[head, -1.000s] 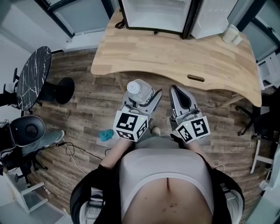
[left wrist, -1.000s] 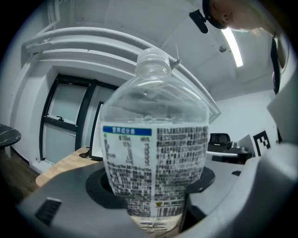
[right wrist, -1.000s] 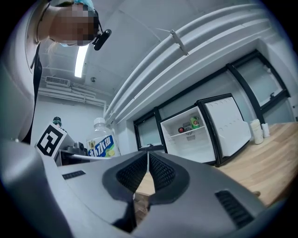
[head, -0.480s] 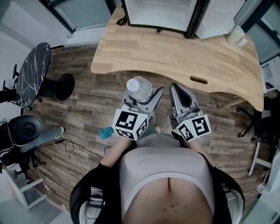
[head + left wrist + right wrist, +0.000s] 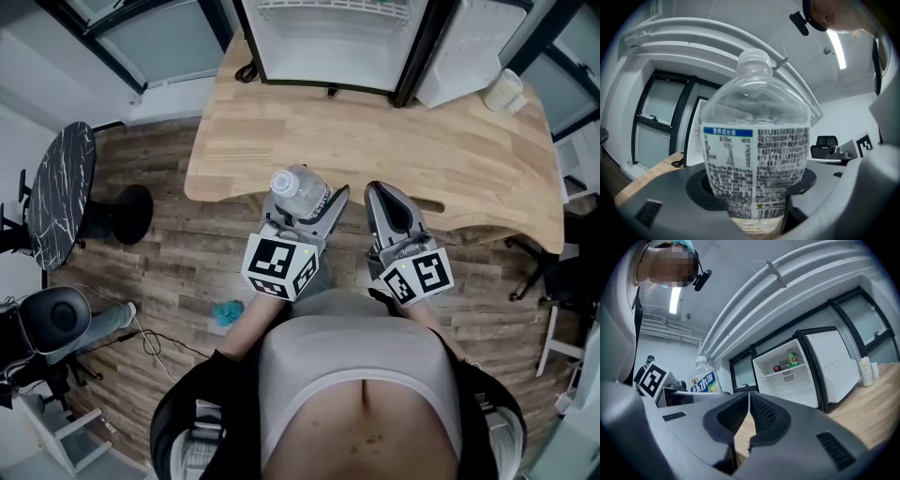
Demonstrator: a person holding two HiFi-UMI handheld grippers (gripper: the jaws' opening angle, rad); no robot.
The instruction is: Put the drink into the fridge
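My left gripper (image 5: 302, 208) is shut on a clear drink bottle (image 5: 297, 190) with a white cap and a printed label (image 5: 754, 168), held upright in front of me. Seen from the right gripper, the same bottle (image 5: 703, 377) stands at the left. My right gripper (image 5: 390, 212) is beside it, shut with nothing between its jaws (image 5: 749, 414). Both hover near the front edge of the wooden table (image 5: 375, 141). The small fridge (image 5: 333, 37) stands at the table's far side with its door (image 5: 833, 367) swung open to the right. A green can (image 5: 792, 358) and a dark red thing (image 5: 776, 368) sit on its upper shelf.
A white cup stack (image 5: 507, 91) stands on the table's far right. A dark cable (image 5: 246, 73) lies at the far left corner. On the plank floor to the left are a black marble round table (image 5: 61, 183), a chair (image 5: 56, 323), loose cords and a teal cloth (image 5: 225, 312).
I have stepped closer to the table: its front edge now reaches the gripper tips and more of the fridge interior shows. Both grippers keep their hold and spacing.
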